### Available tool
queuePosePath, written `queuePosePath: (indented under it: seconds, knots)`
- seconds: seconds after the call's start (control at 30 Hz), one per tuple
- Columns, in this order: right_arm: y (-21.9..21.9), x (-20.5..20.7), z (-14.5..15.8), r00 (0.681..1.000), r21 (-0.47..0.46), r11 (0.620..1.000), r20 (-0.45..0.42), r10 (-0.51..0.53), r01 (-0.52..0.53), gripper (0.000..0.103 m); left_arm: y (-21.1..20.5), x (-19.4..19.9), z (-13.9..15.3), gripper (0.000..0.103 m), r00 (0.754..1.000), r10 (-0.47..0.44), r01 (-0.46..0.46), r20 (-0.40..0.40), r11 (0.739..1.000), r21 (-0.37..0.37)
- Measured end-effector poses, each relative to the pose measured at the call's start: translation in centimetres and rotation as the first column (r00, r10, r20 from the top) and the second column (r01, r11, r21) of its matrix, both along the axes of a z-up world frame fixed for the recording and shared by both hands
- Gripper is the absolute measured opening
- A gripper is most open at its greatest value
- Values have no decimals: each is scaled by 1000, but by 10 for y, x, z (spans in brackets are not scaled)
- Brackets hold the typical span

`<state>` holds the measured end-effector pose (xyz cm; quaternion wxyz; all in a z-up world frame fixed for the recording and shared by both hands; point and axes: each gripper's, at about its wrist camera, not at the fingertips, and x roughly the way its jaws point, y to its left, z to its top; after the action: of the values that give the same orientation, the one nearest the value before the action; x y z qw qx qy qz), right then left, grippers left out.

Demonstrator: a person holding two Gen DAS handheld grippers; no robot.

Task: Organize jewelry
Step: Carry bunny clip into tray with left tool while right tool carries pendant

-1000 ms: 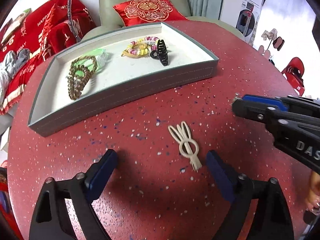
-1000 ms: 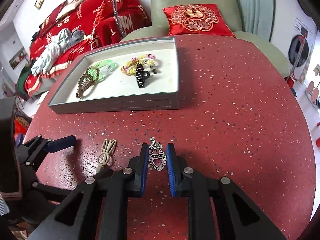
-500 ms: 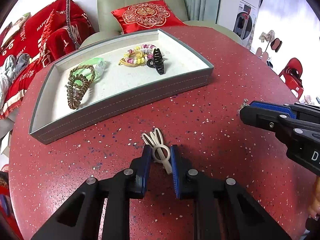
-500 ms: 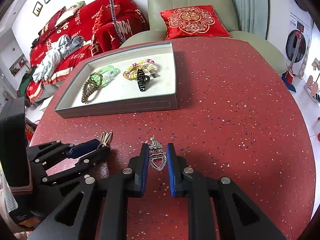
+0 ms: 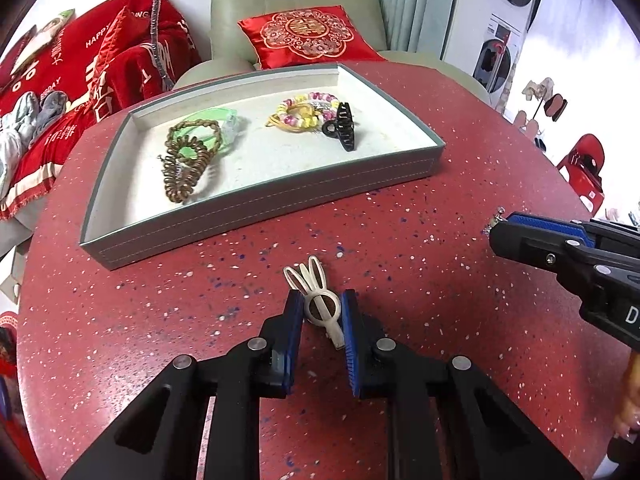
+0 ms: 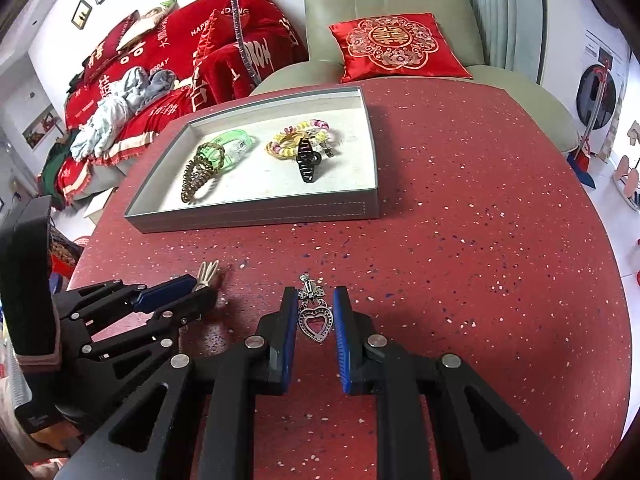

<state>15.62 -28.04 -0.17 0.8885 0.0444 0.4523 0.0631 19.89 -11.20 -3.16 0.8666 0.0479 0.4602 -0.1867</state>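
My left gripper (image 5: 321, 305) is shut on a cream rabbit-ear hair clip (image 5: 316, 300), held just above the red table. It also shows in the right wrist view (image 6: 208, 274). My right gripper (image 6: 314, 308) is shut on a silver heart pendant (image 6: 315, 318), lifted above the table. The grey jewelry tray (image 5: 256, 208) sits beyond both grippers. It holds a brown coil hair tie (image 5: 185, 164), a green bangle (image 5: 208, 128), a beaded bracelet (image 5: 304, 114) and a black claw clip (image 5: 343, 127).
The round red speckled table (image 6: 480, 240) ends at a curved edge on the right. A green armchair with a red cushion (image 6: 396, 46) stands behind the table. A sofa with red blankets (image 6: 160, 64) is at the back left.
My left gripper closed from wide open onto the rabbit-ear clip and lifted it slightly. My right gripper stayed shut on the heart pendant and rose a little.
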Motion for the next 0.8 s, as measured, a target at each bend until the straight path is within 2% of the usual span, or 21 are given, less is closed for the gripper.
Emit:
queuePosePath:
  seconds: [0.4, 0.8]
  knots:
    - [18, -7, 12, 1000, -9, 1000, 0, 9, -9, 19, 24, -7, 16, 38, 1000, 6, -5, 21, 999, -53]
    - [35, 1, 30, 1000, 6, 1000, 12, 9, -9, 19, 65, 0, 45, 38, 996, 44, -37, 84, 996, -80]
